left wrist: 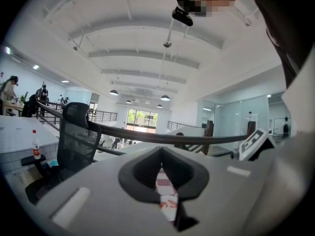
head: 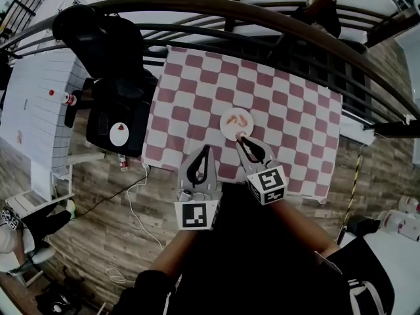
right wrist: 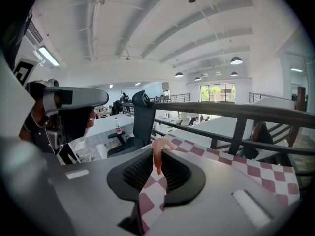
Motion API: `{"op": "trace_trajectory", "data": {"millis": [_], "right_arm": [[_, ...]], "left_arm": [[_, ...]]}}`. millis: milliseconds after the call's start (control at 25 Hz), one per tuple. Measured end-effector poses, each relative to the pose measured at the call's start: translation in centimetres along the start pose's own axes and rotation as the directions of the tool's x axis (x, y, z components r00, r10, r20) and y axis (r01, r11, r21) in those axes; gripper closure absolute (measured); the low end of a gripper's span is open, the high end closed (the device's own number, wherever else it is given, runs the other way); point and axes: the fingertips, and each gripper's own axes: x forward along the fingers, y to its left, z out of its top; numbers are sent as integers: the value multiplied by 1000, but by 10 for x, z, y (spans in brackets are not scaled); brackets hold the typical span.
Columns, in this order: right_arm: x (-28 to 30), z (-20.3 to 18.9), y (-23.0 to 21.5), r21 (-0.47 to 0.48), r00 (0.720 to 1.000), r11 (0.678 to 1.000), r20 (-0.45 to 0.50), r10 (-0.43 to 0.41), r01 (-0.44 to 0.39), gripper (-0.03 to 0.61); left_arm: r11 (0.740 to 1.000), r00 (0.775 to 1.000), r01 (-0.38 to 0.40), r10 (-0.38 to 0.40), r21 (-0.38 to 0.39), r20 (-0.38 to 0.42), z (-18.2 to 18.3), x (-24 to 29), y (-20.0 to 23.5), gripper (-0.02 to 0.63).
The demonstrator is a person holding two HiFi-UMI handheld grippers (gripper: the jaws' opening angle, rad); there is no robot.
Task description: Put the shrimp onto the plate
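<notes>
Both forearms reach forward from the body, tools side by side over the checkered counter. Right tool: tip at the near rim of the white plate, jaws pinching a pink shrimp at their very tips. More shrimp already on the plate. Left tool: jaws pressed together, nothing in them, short of the plate.
</notes>
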Motion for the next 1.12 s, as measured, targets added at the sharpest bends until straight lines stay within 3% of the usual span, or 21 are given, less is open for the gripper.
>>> {"op": "trace_trajectory", "data": {"millis": [600,1120], "right_arm": [[52,-46,-10,-83,981,989,-157,109,-123,523],[79,-94,-26,-137,966,985,-249,72,-109,523]], "left_arm": [[988,989,-151,151,-21,-6,-4,-3,25,603],[983,983,-183,183,-15,-19,-5,-9,26,603]]}}
